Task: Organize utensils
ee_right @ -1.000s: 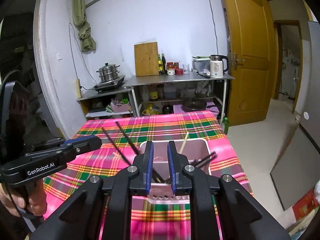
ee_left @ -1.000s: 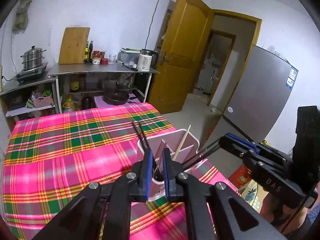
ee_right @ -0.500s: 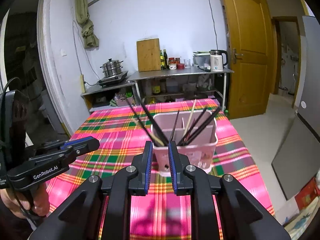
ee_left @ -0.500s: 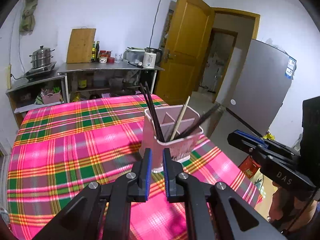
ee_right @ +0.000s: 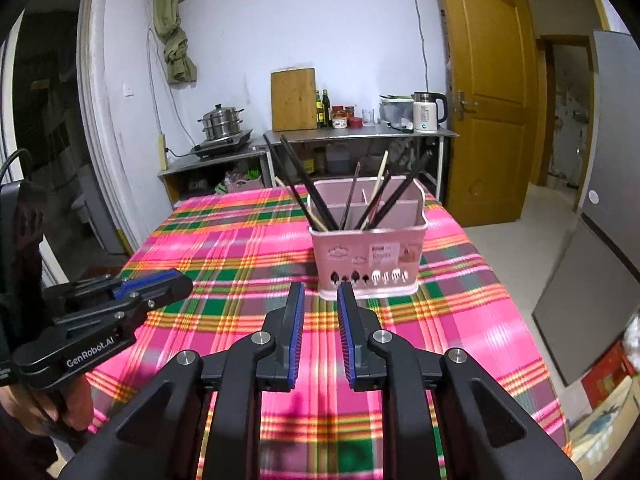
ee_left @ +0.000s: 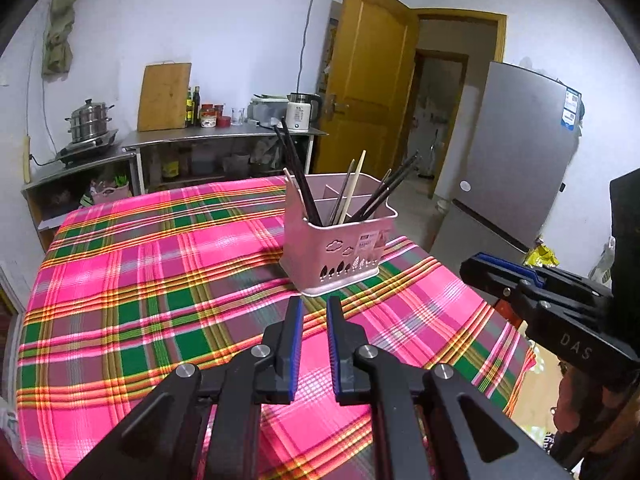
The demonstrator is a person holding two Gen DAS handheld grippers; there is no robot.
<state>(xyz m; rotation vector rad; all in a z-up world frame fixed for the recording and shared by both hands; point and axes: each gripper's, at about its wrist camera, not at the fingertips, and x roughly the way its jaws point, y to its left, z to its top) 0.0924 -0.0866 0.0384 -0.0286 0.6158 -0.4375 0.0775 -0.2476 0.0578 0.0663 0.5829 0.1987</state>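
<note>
Claws point(ee_left: 311, 312) withdrawn; caddy point(ee_left: 340, 248) unobstructed.

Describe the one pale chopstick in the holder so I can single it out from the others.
Find the table with the pink plaid cloth; the pink utensil holder stands on it. Among the chopsticks in the holder, the pale wooden chopstick leans near the middle. It is the only light tan stick there; the dark chopsticks around it are all black or brown.
</note>
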